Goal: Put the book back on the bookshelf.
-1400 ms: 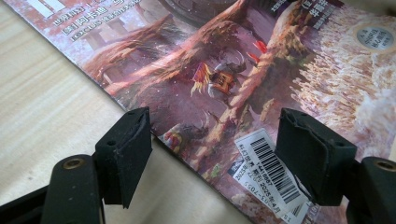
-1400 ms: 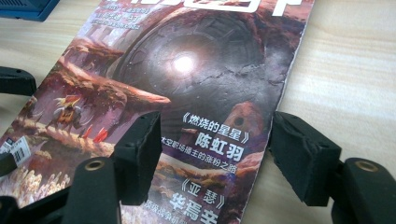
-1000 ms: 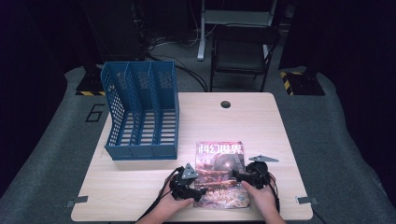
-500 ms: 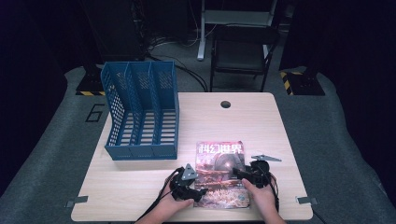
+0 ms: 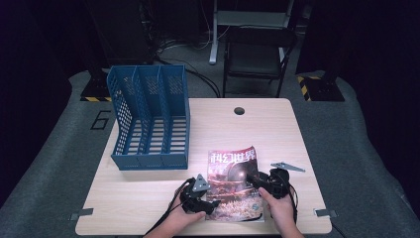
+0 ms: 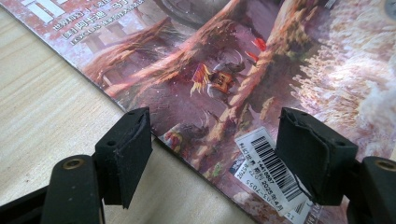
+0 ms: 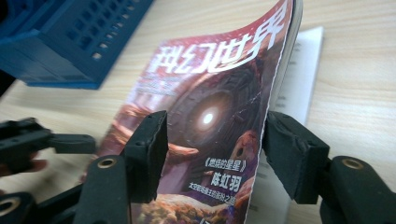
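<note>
Blue file rack (image 5: 151,119) stands at the far left of the tabletop (image 5: 148,188), three slots, well apart from my hands.

My left hand-held gripper (image 5: 200,196) sits at the magazine's (image 5: 233,183) near-left corner. In the left gripper view its jaws stand apart: one pad over bare wood just off the magazine's edge (image 6: 187,93), the other over the barcode sticker (image 6: 268,163). Not clamped on anything.

Magazine lies face up on the near middle of the tabletop, title end pointing away from me.

My right hand-held gripper (image 5: 262,179) is at the magazine's right edge. Right gripper view: the cover (image 7: 210,116) is lifted and curled up off the inner pages (image 7: 299,79), standing between the pads. Jaws have just been closing but a gap shows on both sides, not pinching.

Small grey metal bit (image 5: 287,167) lies just right of that hand.
</note>
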`<state>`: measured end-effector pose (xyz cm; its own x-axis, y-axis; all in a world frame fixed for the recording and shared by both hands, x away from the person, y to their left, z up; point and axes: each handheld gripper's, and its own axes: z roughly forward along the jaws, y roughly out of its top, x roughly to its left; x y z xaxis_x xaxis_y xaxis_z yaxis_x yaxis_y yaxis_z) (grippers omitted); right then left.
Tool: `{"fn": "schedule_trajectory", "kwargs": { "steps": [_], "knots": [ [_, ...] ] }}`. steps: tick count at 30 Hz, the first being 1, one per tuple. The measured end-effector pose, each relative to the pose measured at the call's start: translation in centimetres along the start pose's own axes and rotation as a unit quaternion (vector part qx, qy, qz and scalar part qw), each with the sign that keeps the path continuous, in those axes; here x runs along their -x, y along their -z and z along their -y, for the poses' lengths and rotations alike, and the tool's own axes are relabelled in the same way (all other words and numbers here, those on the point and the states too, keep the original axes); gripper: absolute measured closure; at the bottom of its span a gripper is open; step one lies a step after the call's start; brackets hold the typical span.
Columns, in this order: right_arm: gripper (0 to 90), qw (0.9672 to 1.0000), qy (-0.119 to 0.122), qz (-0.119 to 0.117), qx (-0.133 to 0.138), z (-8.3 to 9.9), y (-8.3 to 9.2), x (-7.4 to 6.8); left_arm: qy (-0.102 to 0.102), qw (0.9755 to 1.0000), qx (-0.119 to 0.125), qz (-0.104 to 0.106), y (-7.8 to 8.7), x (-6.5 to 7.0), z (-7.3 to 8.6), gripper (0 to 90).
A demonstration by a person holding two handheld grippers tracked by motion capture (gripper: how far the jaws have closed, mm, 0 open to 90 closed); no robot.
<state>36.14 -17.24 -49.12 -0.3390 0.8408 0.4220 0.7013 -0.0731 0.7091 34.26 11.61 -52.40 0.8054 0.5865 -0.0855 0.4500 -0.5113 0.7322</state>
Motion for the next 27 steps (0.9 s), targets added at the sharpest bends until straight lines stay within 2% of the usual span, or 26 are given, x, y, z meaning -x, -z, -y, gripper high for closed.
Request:
{"fn": "schedule_trajectory", "kwargs": {
  "steps": [1,2,5,6,8,10,12,16,17,18,22,23,25,26,27],
  "knots": [
    [41.1,0.9999,-0.002,-0.016,0.007,-0.2,0.2,-0.1,-0.001,1.0,0.0,0.0,0.0,0.0,0.0,26.6],
    [41.1,0.9998,0.0,-0.02,0.008,-0.3,0.2,-0.2,-0.003,1.0,0.0,0.0,0.0,0.0,0.0,26.7],
    [41.0,0.9997,0.004,-0.021,0.008,-0.4,0.1,-0.6,0.0,1.0,0.002,-0.001,0.0,0.0,0.1,26.6],
    [40.7,0.9997,0.018,-0.018,0.005,-0.6,-0.1,-0.9,0.001,1.0,0.002,-0.001,0.0,0.0,0.1,26.6],
    [40.6,0.9996,0.021,-0.016,0.005,-0.6,-0.2,-1.0,-0.001,1.0,0.001,0.005,0.1,-0.1,0.1,26.6],
    [40.5,0.9996,0.024,-0.015,0.001,-0.8,-0.4,-0.8,-0.003,1.0,0.006,0.001,0.0,0.0,0.2,26.6],
    [38.7,0.9998,0.012,-0.011,-0.008,-0.9,-0.9,0.1,0.003,0.9999,0.012,0.001,0.0,0.0,0.3,26.6],
    [38.1,0.9998,0.001,-0.004,-0.021,-0.8,-1.5,1.1,-0.003,1.0,0.007,0.005,0.1,-0.1,0.3,26.6],
    [38.2,0.9996,-0.014,-0.003,-0.026,-0.6,-1.8,1.6,-0.003,1.0,0.009,0.004,0.1,-0.1,0.3,26.6],
    [38.2,0.9993,-0.026,-0.006,-0.028,-0.6,-1.8,1.8,0.0,0.9999,0.012,0.002,0.0,0.0,0.3,26.6],
    [38.8,0.9987,-0.036,-0.009,-0.035,-0.4,-1.9,2.4,0.001,0.9999,0.011,0.003,0.0,0.0,0.3,26.6],
    [40.1,0.997,-0.046,-0.024,-0.057,-0.1,-2.3,2.6,-0.003,1.0,0.008,0.006,0.1,-0.1,0.3,26.6],
    [41.0,0.9964,-0.052,-0.02,-0.064,0.1,-2.4,2.5,-0.002,1.0,0.008,0.005,0.1,-0.1,0.3,26.6],
    [40.5,0.9973,-0.042,-0.014,-0.059,0.1,-2.4,2.4,0.002,0.9999,0.012,0.003,0.0,0.0,0.3,26.6],
    [40.3,0.9973,-0.034,-0.01,-0.064,0.1,-2.4,2.1,-0.002,1.0,0.008,0.005,0.1,-0.1,0.3,26.6]
  ]
}}
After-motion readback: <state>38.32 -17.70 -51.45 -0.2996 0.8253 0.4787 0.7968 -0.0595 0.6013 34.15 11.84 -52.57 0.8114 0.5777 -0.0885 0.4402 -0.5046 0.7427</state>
